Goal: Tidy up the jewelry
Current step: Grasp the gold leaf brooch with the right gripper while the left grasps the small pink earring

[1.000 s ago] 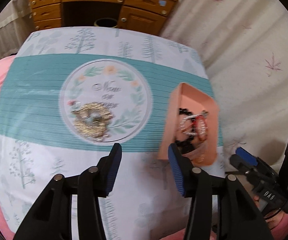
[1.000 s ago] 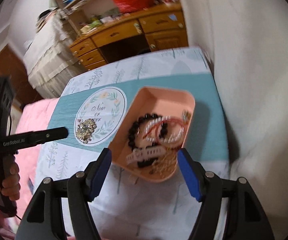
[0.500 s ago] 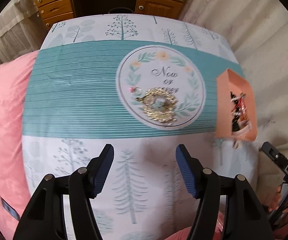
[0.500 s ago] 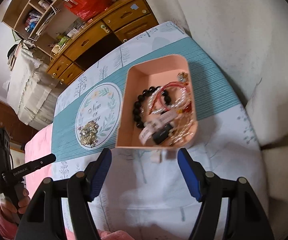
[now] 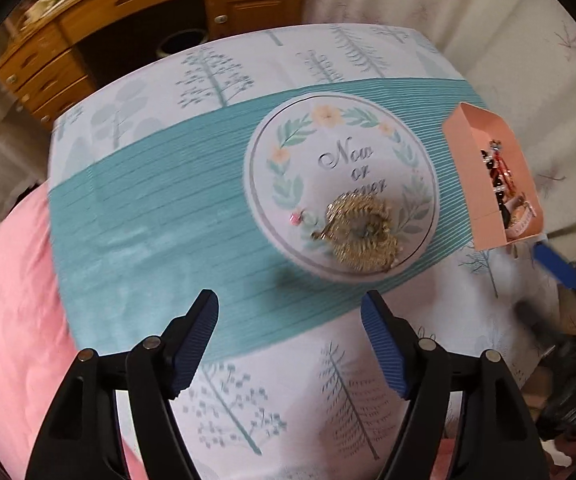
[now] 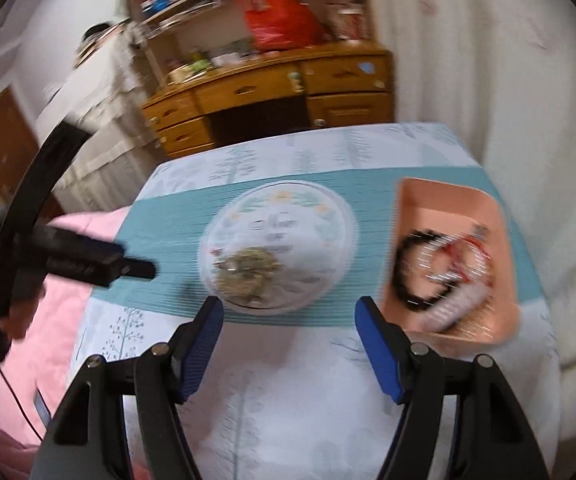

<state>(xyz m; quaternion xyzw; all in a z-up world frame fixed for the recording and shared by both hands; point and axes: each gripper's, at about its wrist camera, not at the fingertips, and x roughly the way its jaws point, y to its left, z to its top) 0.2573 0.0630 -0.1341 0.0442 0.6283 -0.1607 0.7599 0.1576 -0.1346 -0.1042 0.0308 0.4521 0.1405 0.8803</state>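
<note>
A gold jewelry pile (image 5: 358,232) lies on the round white emblem of the teal and white cloth (image 5: 160,216); it also shows in the right wrist view (image 6: 248,272). A pink tray (image 5: 476,148) at the right holds a black bead bracelet (image 6: 404,276), red and white bracelets and other pieces; it also shows in the right wrist view (image 6: 504,248). My left gripper (image 5: 290,340) is open and empty, short of the gold pile. My right gripper (image 6: 288,344) is open and empty, between the pile and the tray, above the cloth.
A wooden desk with drawers (image 6: 272,96) stands beyond the table's far edge, shelves above it. A pink quilt (image 5: 8,300) lies at the left. A white curtain (image 6: 488,60) hangs at the right. The left gripper's body (image 6: 88,258) shows at the left of the right wrist view.
The left view has shifted so the gold pile sits closer and more central-right. The right gripper has swung left, so the tray moved from centre to the right. Both jaws stay open.
</note>
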